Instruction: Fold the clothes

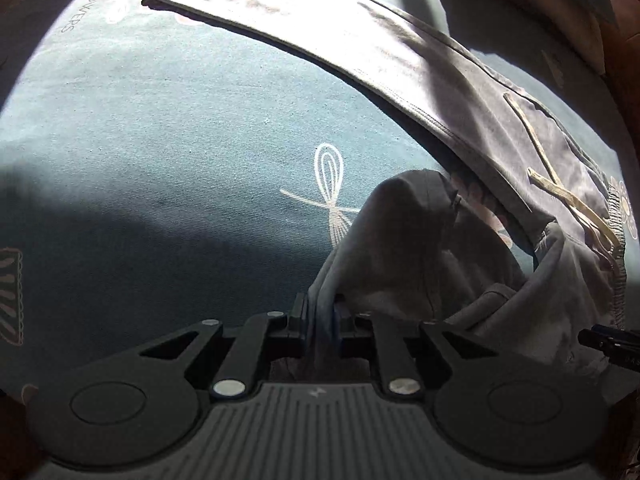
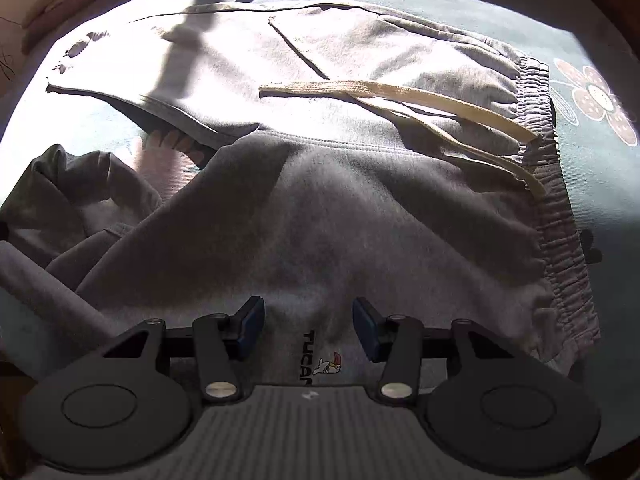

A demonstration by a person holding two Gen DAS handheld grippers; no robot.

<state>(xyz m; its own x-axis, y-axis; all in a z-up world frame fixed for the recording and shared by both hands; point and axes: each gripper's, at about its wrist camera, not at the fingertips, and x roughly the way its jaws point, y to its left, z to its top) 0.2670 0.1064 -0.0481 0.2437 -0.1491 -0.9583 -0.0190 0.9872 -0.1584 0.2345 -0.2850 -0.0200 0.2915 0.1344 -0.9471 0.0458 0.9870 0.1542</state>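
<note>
While left gripper (image 1: 322, 316) jaws pinch sweatpants (image 1: 420, 248), right gripper (image 2: 308, 330) jaws straddle fabric.

Home bedroom: patterned bedsheet (image 1: 160, 140)

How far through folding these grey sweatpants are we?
Early. Done: one leg lies flat on the teal sheet. In hand: left gripper pinches the bunched other leg; right gripper is open over the hip. Left: every fold.
</note>
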